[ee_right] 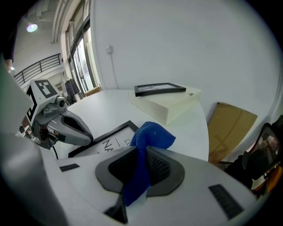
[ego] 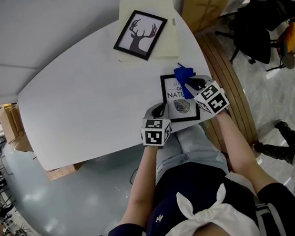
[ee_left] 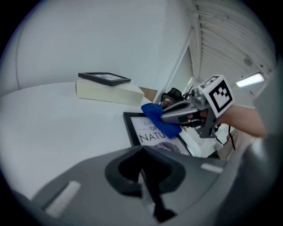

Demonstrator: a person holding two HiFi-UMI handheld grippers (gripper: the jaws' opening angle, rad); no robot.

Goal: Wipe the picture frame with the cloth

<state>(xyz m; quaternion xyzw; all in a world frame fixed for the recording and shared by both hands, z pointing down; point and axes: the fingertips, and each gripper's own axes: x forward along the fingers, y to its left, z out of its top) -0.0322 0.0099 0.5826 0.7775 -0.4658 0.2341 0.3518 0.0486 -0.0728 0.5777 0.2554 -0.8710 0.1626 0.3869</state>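
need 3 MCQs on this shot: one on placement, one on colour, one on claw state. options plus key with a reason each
1. Where does the deer picture frame lie?
A) on the cream box
B) on the floor
C) leaning on the wall

2. What colour is the cloth?
A) red
B) blue
C) yellow

3. What state is the right claw in?
A) open and empty
B) shut on the cloth
C) shut on a frame

Key:
1 A: the head view shows it lying flat on top of the box.
2 B: it is blue in all three views.
3 B: the right gripper view shows the cloth pinched between its jaws.
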